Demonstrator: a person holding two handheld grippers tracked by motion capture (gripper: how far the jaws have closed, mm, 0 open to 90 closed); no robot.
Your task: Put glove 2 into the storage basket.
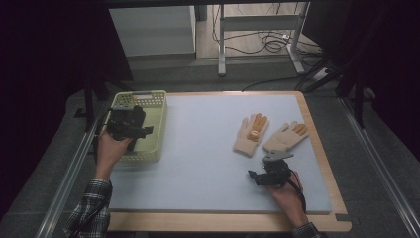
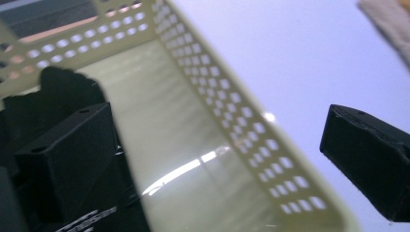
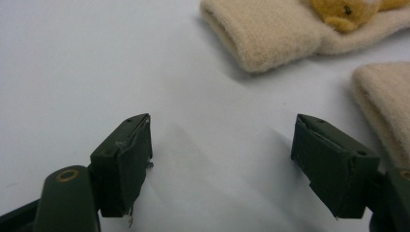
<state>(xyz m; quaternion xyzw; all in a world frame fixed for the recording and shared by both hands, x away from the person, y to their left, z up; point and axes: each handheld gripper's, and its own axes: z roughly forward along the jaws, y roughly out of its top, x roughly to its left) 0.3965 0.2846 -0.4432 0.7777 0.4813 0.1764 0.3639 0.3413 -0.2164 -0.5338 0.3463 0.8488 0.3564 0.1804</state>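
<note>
A pale grey padded mat (image 1: 208,158) with a wooden border is laid over the worktop. At its left edge a pale yellow plastic basket (image 1: 154,130), perforated along its walls, is seen with nothing in it; the left tongs (image 2: 212,159) are held over it, released, one jaw inside the wall and one outside. Two cream knitted gloves, one (image 1: 250,134) with orange fingers beside the other (image 1: 283,138), are spread flat on the right, cuffs towards the person. The right tongs (image 3: 222,154) are held released just short of those soft ribbed cuffs, which lie ahead and slightly to the right, so the right hand is judged far nearer.
</note>
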